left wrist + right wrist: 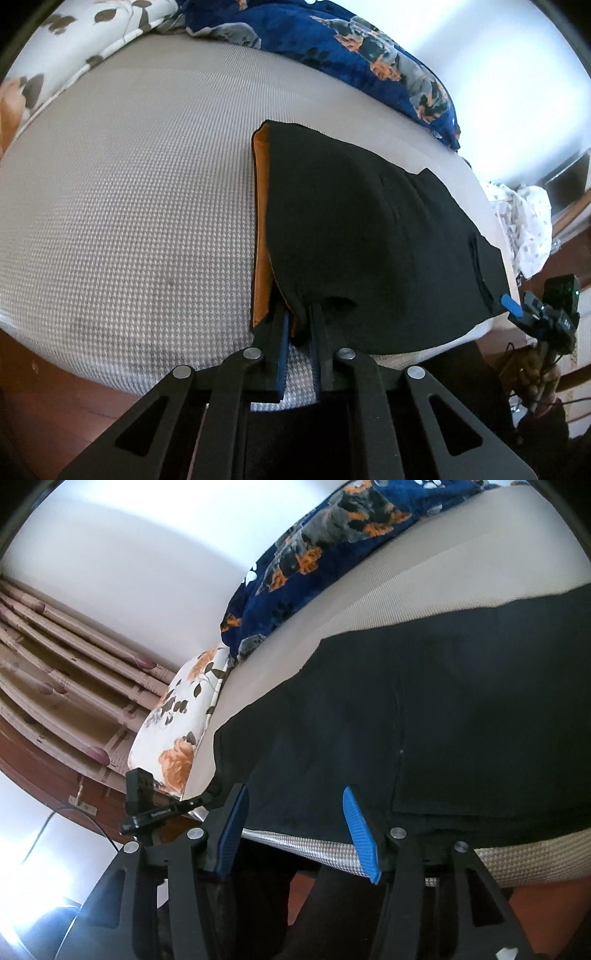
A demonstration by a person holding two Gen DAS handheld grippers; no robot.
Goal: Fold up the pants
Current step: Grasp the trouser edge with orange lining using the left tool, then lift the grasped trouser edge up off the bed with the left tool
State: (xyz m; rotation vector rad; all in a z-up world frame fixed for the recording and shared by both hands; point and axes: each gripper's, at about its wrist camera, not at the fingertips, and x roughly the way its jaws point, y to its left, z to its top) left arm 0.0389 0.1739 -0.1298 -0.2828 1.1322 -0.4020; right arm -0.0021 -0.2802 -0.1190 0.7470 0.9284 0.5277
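Nearest us, our left gripper [299, 325] pinches the near corner of the black, orange-lined fabric pants [369, 229], ready, we judge, to lift for a fold. Our right gripper [293, 821] stands open at the pants' near edge, gripping nothing. The pants lie flat on the grey woven mattress [129, 206], a blue patterned blanket [369, 48] beyond.

Left claw [299, 314] tips buried in a fold of the black pants [369, 240], pads out of sight there. Orange lining [262, 236] mostly covered by black cloth. In the right wrist view, pants cut off at the right edge. Bed [129, 203] cropped on the left in the left wrist view. Hand [535, 373] holding the right claw [517, 310] dim and half hidden. Heap of white cloth [524, 225] beyond the bed too small to name.
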